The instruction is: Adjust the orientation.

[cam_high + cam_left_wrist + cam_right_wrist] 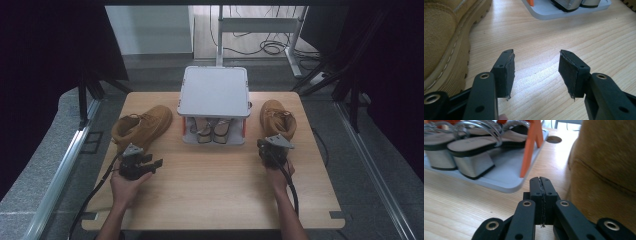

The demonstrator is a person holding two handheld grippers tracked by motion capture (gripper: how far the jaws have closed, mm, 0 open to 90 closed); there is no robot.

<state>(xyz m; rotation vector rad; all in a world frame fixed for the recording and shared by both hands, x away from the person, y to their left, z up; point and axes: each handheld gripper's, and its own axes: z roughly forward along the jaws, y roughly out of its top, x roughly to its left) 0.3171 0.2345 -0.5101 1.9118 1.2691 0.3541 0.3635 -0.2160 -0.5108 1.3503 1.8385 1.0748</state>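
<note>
currently the work in hand appears to be stowing the two tan boots on the small two-level shoe rack (214, 92) at the far middle of the table (215, 200). the left gripper (156, 164) hovers low over the wood with its jaws spread and nothing between them; in the left gripper view the left boot (446, 42) lies just beside the gripper, to the left of its left jaw, sole edge toward it, not touching. the right gripper (541, 182) has its jaws pressed together on nothing; the right boot (606, 165) stands close ahead and to the right of its tip, and the rack's lower shelf with the grey heeled sandals (466, 152) lies ahead to its left. to do the step well, judged from this layout: turn the left gripper toward its boot before closing, and take the boot at the stiff collar or heel counter rather than the soft toe, so it does not sag or twist. open the right gripper before approaching its boot. the lower shelf is occupied, so the flat top is the likely place; lift each boot clear of the rack's edge, since a knock could shift the light rack.
</note>
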